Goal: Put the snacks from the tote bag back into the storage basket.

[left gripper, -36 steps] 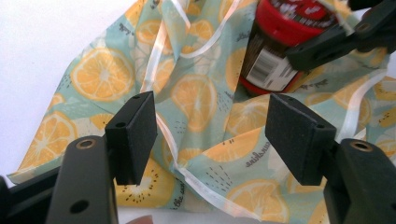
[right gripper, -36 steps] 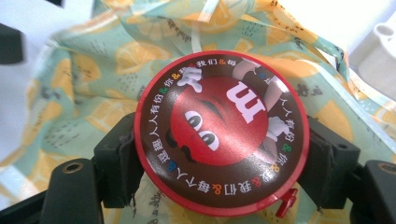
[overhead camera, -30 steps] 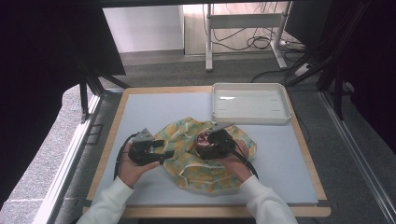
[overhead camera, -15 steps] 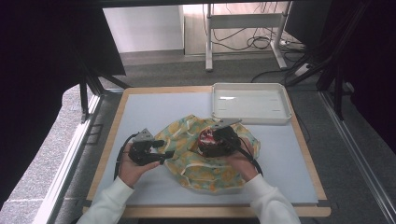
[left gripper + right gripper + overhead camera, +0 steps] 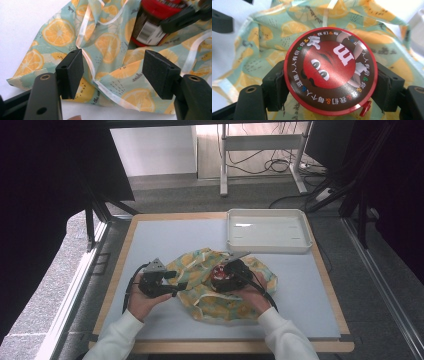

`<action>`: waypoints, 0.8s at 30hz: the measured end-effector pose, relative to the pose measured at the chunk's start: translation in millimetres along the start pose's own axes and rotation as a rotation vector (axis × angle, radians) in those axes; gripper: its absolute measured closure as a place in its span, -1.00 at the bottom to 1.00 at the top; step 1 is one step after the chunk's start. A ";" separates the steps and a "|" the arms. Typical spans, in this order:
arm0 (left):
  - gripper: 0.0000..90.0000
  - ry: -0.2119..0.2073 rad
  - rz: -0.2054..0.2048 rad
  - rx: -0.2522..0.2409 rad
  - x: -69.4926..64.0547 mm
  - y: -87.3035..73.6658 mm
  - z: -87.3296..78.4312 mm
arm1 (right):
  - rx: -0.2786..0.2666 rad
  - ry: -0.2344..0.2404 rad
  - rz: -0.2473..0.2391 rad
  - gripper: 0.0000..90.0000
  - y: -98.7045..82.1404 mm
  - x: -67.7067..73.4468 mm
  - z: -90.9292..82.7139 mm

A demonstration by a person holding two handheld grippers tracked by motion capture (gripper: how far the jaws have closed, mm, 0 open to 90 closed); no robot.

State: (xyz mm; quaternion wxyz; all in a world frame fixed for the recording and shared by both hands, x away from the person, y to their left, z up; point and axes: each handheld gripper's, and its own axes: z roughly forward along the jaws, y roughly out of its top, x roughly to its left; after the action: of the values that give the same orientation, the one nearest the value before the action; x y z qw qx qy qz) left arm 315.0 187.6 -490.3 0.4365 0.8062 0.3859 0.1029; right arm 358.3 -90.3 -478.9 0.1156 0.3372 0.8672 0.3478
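right tool (image 5: 329, 87): clamped on red candy tub (image 5: 330, 71), tub between its pads, above lemon-print bag (image 5: 274, 32) | left tool (image 5: 117, 72): spread wide, bag's ribboned edge between its pads, unpinched | counter (image 5: 165, 232)

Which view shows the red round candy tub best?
The right gripper view: the red round candy tub faces the camera lid-on, clamped between the right gripper. The left gripper view catches its barcoded side; the high view gives a small red patch on the lemon-print cloth bag.
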 end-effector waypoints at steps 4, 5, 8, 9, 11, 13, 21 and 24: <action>-0.24 -0.001 -0.001 0.001 0.2 -0.1 0.1 | 0.023 -0.008 -0.013 -0.43 -2.7 1.8 7.7; -0.24 -0.001 -0.001 0.001 0.2 -0.1 0.1 | 0.025 -0.009 -0.017 -0.43 -3.0 2.0 8.7; -0.24 -0.002 0.000 0.001 -0.2 -0.2 0.1 | 0.033 -0.014 -0.021 -0.43 -3.9 1.9 10.7; -0.24 -0.002 0.000 0.001 -0.2 -0.2 0.1 | 0.035 -0.016 -0.022 -0.43 -4.2 1.8 11.1; -0.24 -0.002 0.001 0.001 -0.4 -0.2 0.2 | 0.036 -0.020 -0.025 -0.44 -4.7 1.6 11.7; -0.24 -0.002 0.001 0.002 -0.5 -0.2 0.3 | 0.034 -0.024 -0.029 -0.44 -5.1 2.0 11.8; -0.24 -0.002 0.001 0.004 -0.6 -0.3 0.6 | -0.023 -0.031 -0.052 -0.42 0.4 5.7 -4.1; -0.24 -0.005 0.007 0.006 -1.3 -0.3 1.0 | 0.005 -0.032 -0.054 -0.43 -0.4 5.6 -2.5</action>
State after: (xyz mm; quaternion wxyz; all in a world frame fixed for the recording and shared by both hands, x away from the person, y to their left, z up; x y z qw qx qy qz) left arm 314.5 186.1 -490.9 0.4346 0.8091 0.3825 0.1013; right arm 352.9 -88.1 -477.1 0.1380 0.3197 0.8748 0.3369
